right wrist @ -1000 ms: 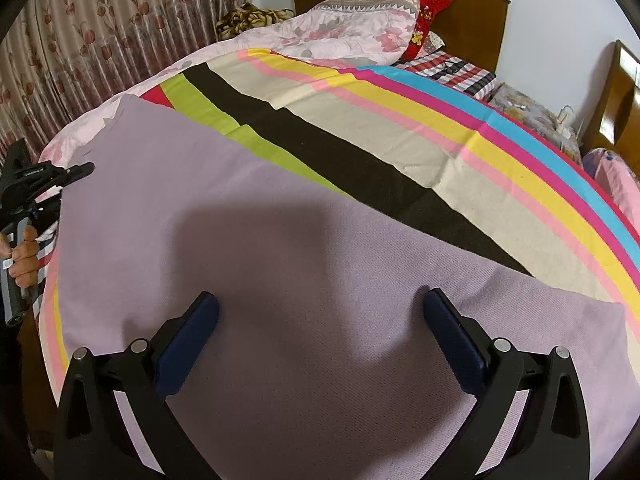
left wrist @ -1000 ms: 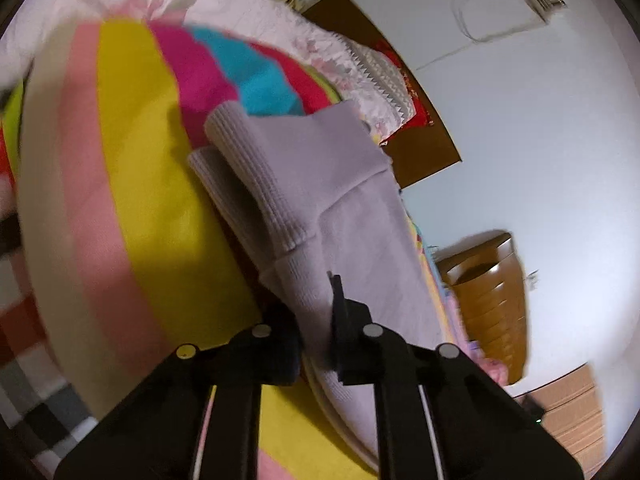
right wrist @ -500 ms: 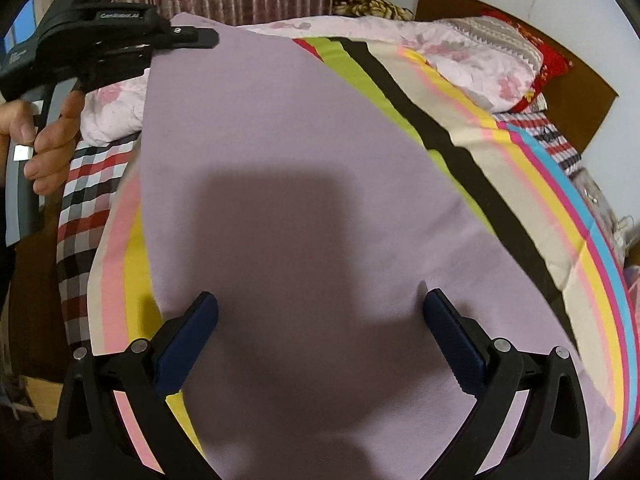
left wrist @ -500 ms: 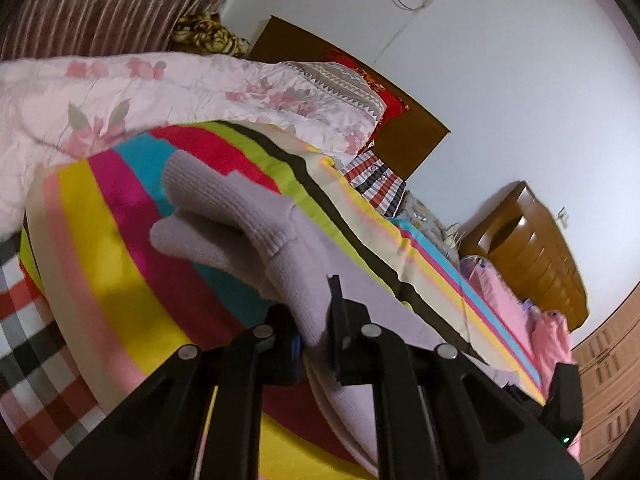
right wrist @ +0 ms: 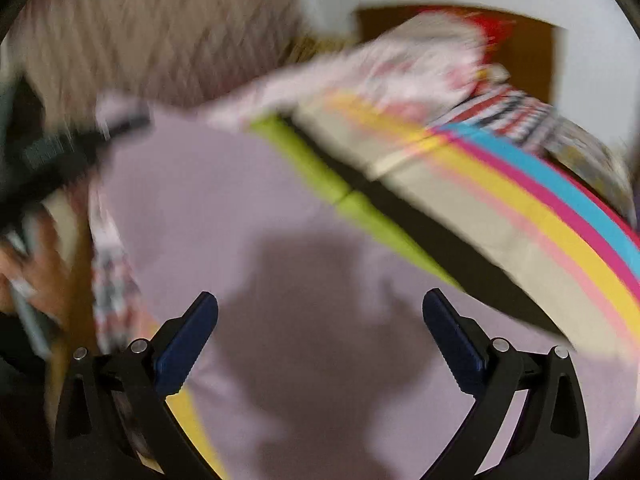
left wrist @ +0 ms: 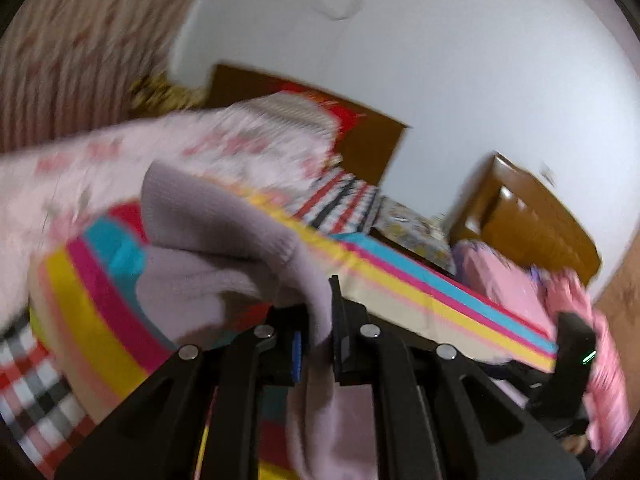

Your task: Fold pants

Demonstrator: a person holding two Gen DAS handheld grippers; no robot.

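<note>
Left tongs (left wrist: 318, 328) clamped narrow on soft, ribbed lilac pants (left wrist: 224, 236), knit cuff bunched and lifted above the bed's striped blanket (left wrist: 420, 292). Seen from the right wrist: a hand (right wrist: 36, 276) at the far left gripping those black tongs at the cloth's corner. Smooth lilac fabric spread flat across the bed, shadowed in the middle. Right tongs (right wrist: 320, 320) spread wide over the cloth, blue ridged pads (right wrist: 188, 340) holding nothing. Further right, flat bands of green, black, cream, yellow, pink and blue. Both views blurred.

Pants (right wrist: 248, 240) on blanket (right wrist: 520, 208), pillows (left wrist: 288, 128) behind against headboard (left wrist: 372, 148).
</note>
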